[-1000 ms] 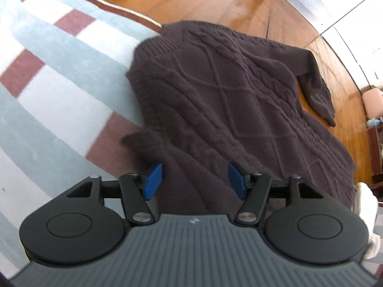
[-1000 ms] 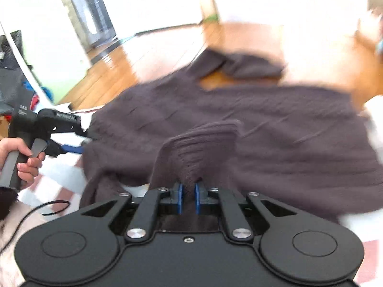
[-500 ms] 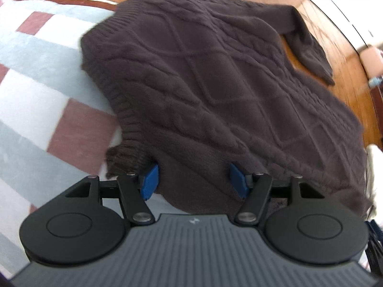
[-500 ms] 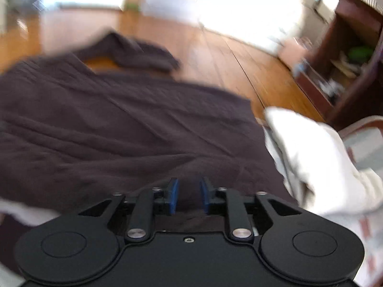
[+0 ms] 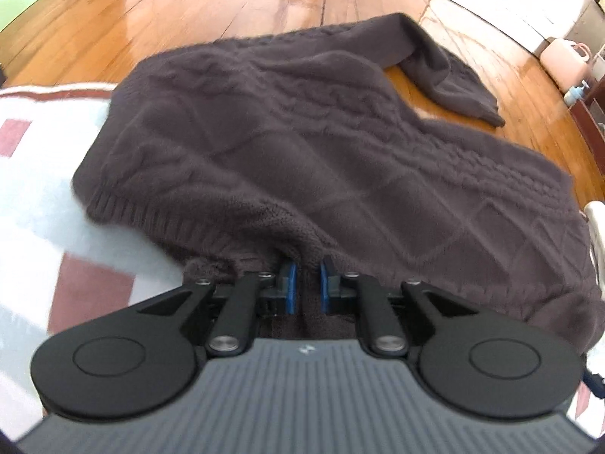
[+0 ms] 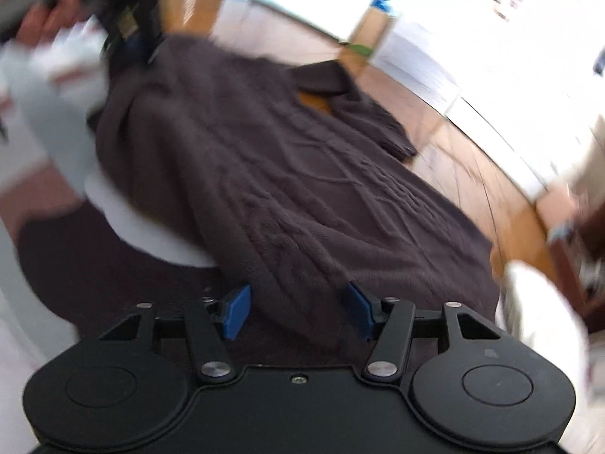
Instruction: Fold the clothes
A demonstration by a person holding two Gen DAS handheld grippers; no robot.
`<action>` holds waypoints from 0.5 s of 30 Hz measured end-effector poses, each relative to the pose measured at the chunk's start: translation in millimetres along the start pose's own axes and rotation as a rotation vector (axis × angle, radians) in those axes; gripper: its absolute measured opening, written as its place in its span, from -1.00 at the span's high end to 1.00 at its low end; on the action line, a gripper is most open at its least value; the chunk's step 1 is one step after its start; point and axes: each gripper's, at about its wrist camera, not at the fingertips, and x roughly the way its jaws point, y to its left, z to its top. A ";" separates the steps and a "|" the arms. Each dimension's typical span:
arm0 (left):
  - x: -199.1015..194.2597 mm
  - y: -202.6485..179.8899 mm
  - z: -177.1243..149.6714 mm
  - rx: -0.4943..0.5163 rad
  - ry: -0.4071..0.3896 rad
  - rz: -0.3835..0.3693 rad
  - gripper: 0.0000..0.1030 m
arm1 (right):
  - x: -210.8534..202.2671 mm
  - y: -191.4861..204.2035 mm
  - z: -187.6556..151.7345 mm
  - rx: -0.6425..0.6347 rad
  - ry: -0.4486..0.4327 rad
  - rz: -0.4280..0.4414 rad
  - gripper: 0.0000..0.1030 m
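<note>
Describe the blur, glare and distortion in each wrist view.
Left wrist view: mostly sharp on the sweater, rug edges smeared, window glare streaking the wood floor, fisheye bending the floorboards. Right wrist view: heavy motion blur on everything beyond the right gripper, windows blown out white at top right, the person's hand only a smear.

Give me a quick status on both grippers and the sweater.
Left gripper shut on the sweater edge. Right gripper open, empty, over the knit. Far sleeve trails onto the wood floor. White cloth beside the hem.
</note>
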 end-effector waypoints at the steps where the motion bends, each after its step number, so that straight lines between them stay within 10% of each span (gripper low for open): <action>1: 2.3 -0.9 4.4 0.005 -0.003 -0.009 0.78 | 4.1 -3.5 4.8 -0.002 0.002 0.011 1.00; 10: 23.2 8.8 18.8 -0.044 0.009 -0.064 0.78 | 14.7 -73.1 47.1 0.360 -0.030 0.170 0.96; 13: 32.9 6.3 21.4 -0.035 0.009 -0.054 0.78 | 18.2 -96.3 61.2 0.481 -0.041 0.223 0.76; 15: 35.6 6.6 22.1 -0.041 0.013 -0.051 0.78 | 17.0 -104.6 66.6 0.538 -0.053 0.280 0.15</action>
